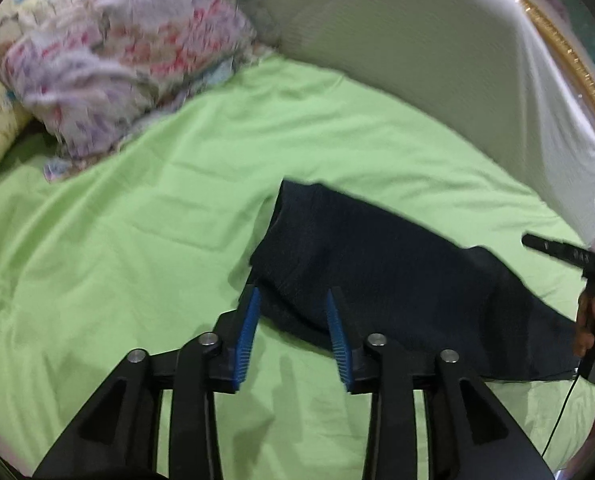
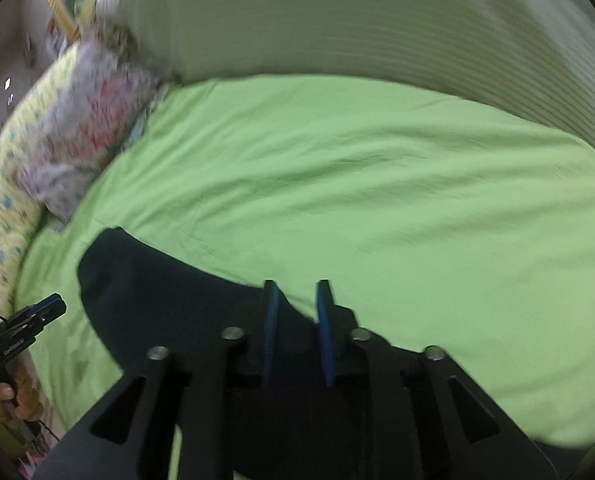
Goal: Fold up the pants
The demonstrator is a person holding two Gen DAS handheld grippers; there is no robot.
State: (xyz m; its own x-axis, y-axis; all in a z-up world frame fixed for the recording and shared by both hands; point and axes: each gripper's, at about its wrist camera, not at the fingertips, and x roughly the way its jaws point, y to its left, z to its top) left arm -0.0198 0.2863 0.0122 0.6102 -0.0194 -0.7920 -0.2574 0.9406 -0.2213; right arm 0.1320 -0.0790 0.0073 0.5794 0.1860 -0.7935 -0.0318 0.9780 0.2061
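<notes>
The dark pants point(image 1: 397, 280) lie on the green sheet point(image 1: 137, 240), lower right of my left view. My left gripper point(image 1: 293, 332) hovers spread wide over their near edge, gripping nothing. My right gripper point(image 2: 297, 320) sits parted above the cloth, ready to pinch a fold.

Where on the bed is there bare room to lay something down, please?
The green sheet lies bare between the dark pants and the white headboard cushion, and left of the pants. The corner with the floral blanket and the yellow pillow is crowded.
</notes>
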